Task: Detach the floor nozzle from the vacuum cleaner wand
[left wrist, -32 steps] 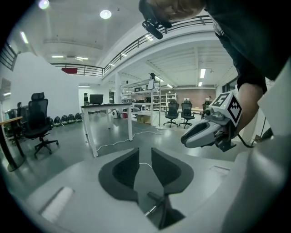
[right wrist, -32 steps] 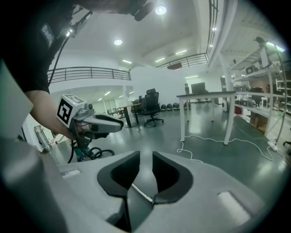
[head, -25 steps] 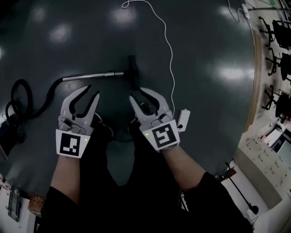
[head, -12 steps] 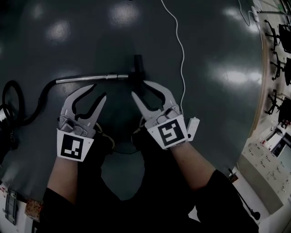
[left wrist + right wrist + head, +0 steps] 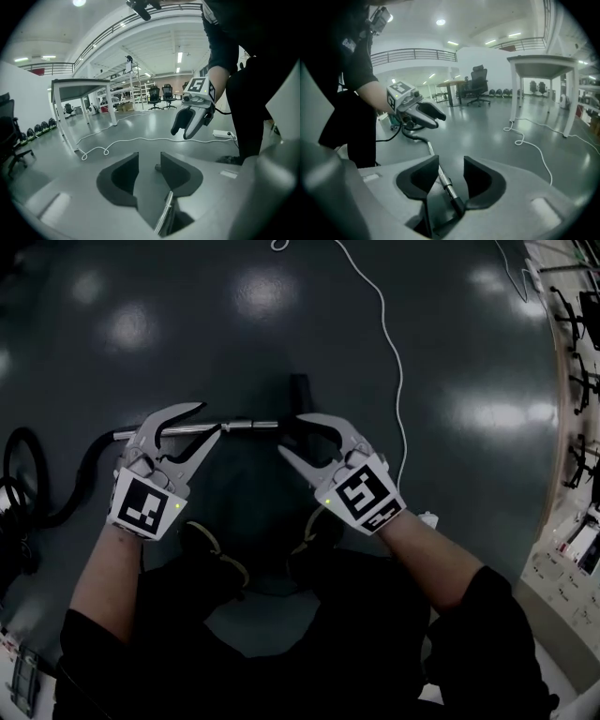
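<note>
The vacuum wand point(image 5: 239, 426), a metal tube, lies on the dark floor. Its black floor nozzle point(image 5: 299, 397) sits crosswise at the tube's right end. My left gripper point(image 5: 208, 421) is open and straddles the tube's middle. The tube point(image 5: 164, 215) shows low between its dark pads, which do not press on it. My right gripper point(image 5: 291, 435) is open at the nozzle end. The tube and its black joint point(image 5: 456, 202) run between that gripper's pads without being pinched. Both pairs of jaws have just been opening.
A black hose point(image 5: 70, 493) curls away from the wand's left end. A white cable point(image 5: 389, 343) snakes across the floor to a power strip point(image 5: 429, 518). The person's shoes point(image 5: 211, 545) stand just behind the grippers. A white table point(image 5: 84, 86) stands further off.
Both grippers have dropped from above the person's feet down to the wand, and their jaws have widened. They now sit on either side of the tube.
</note>
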